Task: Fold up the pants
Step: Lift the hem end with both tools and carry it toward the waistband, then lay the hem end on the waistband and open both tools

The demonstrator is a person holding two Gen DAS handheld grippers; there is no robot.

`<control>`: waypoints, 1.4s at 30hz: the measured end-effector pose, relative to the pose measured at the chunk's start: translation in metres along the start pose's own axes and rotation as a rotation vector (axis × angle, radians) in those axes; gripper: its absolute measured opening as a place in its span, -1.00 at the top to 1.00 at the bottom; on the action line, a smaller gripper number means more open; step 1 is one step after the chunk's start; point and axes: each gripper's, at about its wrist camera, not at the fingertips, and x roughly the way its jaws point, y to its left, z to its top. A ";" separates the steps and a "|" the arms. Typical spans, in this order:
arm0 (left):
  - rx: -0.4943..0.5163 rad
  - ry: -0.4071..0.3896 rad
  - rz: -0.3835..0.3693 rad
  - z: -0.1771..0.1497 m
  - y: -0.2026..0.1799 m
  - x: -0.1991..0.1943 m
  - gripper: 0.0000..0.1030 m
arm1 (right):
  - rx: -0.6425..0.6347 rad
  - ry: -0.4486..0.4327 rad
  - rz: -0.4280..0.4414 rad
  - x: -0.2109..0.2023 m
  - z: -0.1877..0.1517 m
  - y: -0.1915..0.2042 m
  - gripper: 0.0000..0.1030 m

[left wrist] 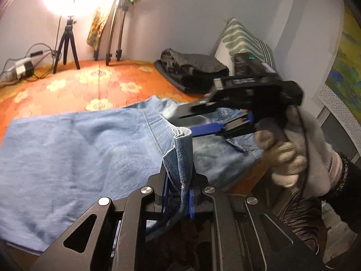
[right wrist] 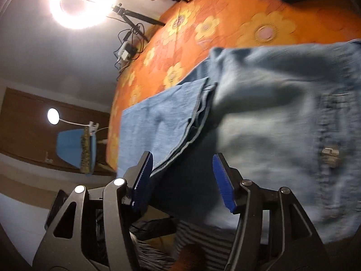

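Left gripper (left wrist: 179,194) clamps the jeans (left wrist: 79,146) hem, right gripper (right wrist: 182,178) gapes empty; a sharp tug could undo the fold.

We see our right gripper (right wrist: 182,180) spread wide over blurred blue jeans (right wrist: 270,113) on the orange flowered bedspread (right wrist: 225,22).

The pants (left wrist: 74,149) are light blue denim, matt, with a visible woven twill at the hem. The left gripper (left wrist: 178,194) has matt black plastic links, shiny metal pivot pins and blue ribbed pads (right wrist: 222,183). The bedspread (left wrist: 74,85) is matt printed cloth.
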 end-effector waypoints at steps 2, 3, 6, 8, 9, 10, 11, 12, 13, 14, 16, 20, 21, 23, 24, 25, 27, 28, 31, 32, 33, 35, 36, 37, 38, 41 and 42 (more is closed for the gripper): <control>-0.008 -0.009 -0.003 0.000 0.001 -0.003 0.77 | 0.013 0.016 0.013 0.017 0.007 0.004 -0.17; -0.013 -0.010 -0.006 -0.001 0.002 -0.004 0.77 | 0.030 0.019 0.024 0.024 0.009 0.002 -0.17; -0.014 -0.013 -0.008 -0.003 0.001 -0.005 0.77 | 0.057 0.008 0.033 0.039 0.017 0.003 -0.13; -0.006 -0.012 -0.003 -0.004 -0.003 -0.008 0.77 | 0.011 0.008 -0.013 0.047 0.021 0.012 0.42; 0.001 -0.012 0.002 -0.003 -0.005 -0.007 0.77 | -0.018 0.006 -0.037 0.049 0.023 0.018 0.80; 0.009 -0.013 0.005 -0.001 -0.008 -0.007 0.77 | -0.055 -0.005 -0.044 0.047 0.025 0.028 0.80; 0.015 -0.016 0.006 0.001 -0.012 -0.006 0.77 | -0.084 -0.017 -0.053 0.044 0.026 0.034 0.81; 0.024 -0.019 0.007 0.004 -0.016 -0.006 0.77 | -0.138 -0.039 -0.080 0.037 0.028 0.046 0.81; 0.035 -0.024 0.006 0.006 -0.021 -0.005 0.77 | -0.184 -0.055 -0.103 0.029 0.029 0.056 0.82; 0.047 -0.030 0.003 0.009 -0.027 -0.004 0.77 | -0.227 -0.068 -0.126 0.020 0.031 0.065 0.82; 0.078 -0.048 -0.011 0.017 -0.042 0.000 0.77 | -0.287 -0.089 -0.162 -0.002 0.035 0.076 0.82; 0.141 -0.067 -0.053 0.032 -0.080 0.019 0.77 | -0.339 -0.124 -0.237 -0.047 0.043 0.077 0.83; 0.158 -0.068 -0.063 0.033 -0.090 0.024 0.77 | -0.347 -0.130 -0.261 -0.058 0.045 0.073 0.83; 0.194 -0.068 -0.083 0.037 -0.110 0.036 0.77 | -0.350 -0.144 -0.298 -0.078 0.046 0.063 0.83; 0.208 -0.064 -0.095 0.039 -0.119 0.043 0.77 | -0.347 -0.152 -0.315 -0.089 0.046 0.054 0.83; 0.217 -0.060 -0.106 0.040 -0.126 0.050 0.77 | -0.339 -0.160 -0.332 -0.100 0.046 0.044 0.83; 0.233 -0.043 -0.135 0.042 -0.143 0.069 0.77 | -0.315 -0.172 -0.356 -0.116 0.047 0.023 0.83; 0.237 -0.032 -0.147 0.042 -0.148 0.079 0.77 | -0.299 -0.174 -0.362 -0.123 0.048 0.012 0.83; 0.259 0.011 -0.168 0.038 -0.165 0.109 0.77 | -0.250 -0.171 -0.371 -0.135 0.051 -0.023 0.83; 0.264 0.023 -0.172 0.037 -0.167 0.117 0.77 | -0.233 -0.168 -0.373 -0.136 0.052 -0.036 0.83; 0.267 0.040 -0.175 0.035 -0.169 0.126 0.77 | -0.224 -0.163 -0.378 -0.136 0.054 -0.045 0.83; 0.280 0.063 -0.177 0.035 -0.170 0.140 0.77 | -0.209 -0.158 -0.379 -0.135 0.055 -0.059 0.83; 0.285 0.071 -0.176 0.033 -0.172 0.143 0.77 | -0.195 -0.155 -0.374 -0.135 0.057 -0.068 0.83; 0.288 0.084 -0.175 0.032 -0.171 0.148 0.77 | -0.187 -0.152 -0.369 -0.134 0.058 -0.075 0.83; 0.287 0.103 -0.178 0.032 -0.170 0.153 0.77 | -0.180 -0.145 -0.367 -0.131 0.059 -0.081 0.83; 0.293 0.127 -0.185 0.030 -0.173 0.157 0.77 | -0.170 -0.125 -0.391 -0.123 0.058 -0.092 0.83; 0.301 0.132 -0.185 0.029 -0.173 0.157 0.77 | -0.165 -0.122 -0.400 -0.122 0.056 -0.094 0.83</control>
